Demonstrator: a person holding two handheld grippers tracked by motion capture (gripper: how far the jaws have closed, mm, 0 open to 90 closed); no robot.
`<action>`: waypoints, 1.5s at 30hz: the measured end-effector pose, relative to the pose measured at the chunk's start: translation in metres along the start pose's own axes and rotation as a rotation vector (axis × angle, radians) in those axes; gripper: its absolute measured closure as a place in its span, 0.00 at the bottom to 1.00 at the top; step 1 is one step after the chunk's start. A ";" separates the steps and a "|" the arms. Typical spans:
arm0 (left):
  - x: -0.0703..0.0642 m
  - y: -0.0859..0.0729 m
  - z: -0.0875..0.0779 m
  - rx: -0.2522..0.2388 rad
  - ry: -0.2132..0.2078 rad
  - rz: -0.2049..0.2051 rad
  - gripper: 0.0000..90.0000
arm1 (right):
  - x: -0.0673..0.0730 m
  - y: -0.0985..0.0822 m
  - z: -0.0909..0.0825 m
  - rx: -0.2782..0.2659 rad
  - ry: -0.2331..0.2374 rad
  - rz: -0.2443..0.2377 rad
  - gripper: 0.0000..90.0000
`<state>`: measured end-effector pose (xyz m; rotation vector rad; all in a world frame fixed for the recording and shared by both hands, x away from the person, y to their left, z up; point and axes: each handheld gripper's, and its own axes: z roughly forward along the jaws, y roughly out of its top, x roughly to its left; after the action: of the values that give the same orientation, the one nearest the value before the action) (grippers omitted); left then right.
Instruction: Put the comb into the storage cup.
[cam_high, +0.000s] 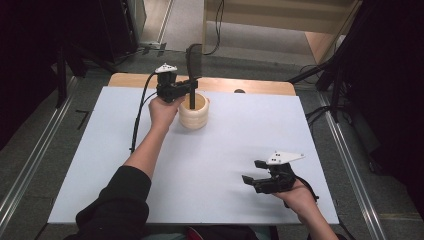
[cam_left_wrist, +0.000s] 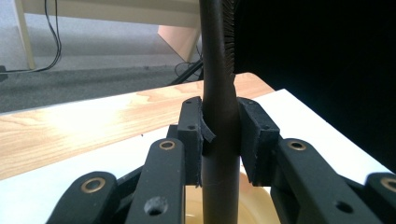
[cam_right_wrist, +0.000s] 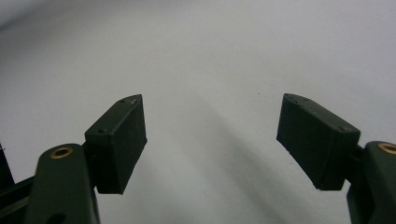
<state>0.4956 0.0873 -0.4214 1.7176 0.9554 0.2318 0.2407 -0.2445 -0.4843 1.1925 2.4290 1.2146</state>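
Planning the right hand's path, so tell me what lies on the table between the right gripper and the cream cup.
Nothing: in the high view the white table is bare between the right gripper and the cream cup.

A white surface (cam_high: 210, 165) covers most of the scene — a strip of bare wood (cam_high: 250, 86) shows along its far edge, beyond the left tool. Grey floor (cam_high: 240, 62) lies past that, with black cables (cam_high: 218, 25) trailing across it. Metal rails (cam_high: 350, 165) run down both sides — one just right of the right tool.
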 end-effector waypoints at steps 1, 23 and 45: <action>0.000 0.000 0.000 0.000 0.000 0.000 0.81 | 0.000 0.000 0.000 0.000 0.000 0.000 0.25; -0.003 -0.016 0.004 0.023 -0.018 0.031 0.81 | 0.000 0.000 0.000 0.002 0.000 -0.002 0.25; 0.003 -0.021 -0.001 0.038 -0.021 0.031 0.80 | -0.001 0.000 0.001 0.005 -0.004 0.003 0.25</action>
<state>0.4867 0.0917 -0.4407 1.7678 0.9234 0.2164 0.2414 -0.2445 -0.4847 1.1991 2.4296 1.2070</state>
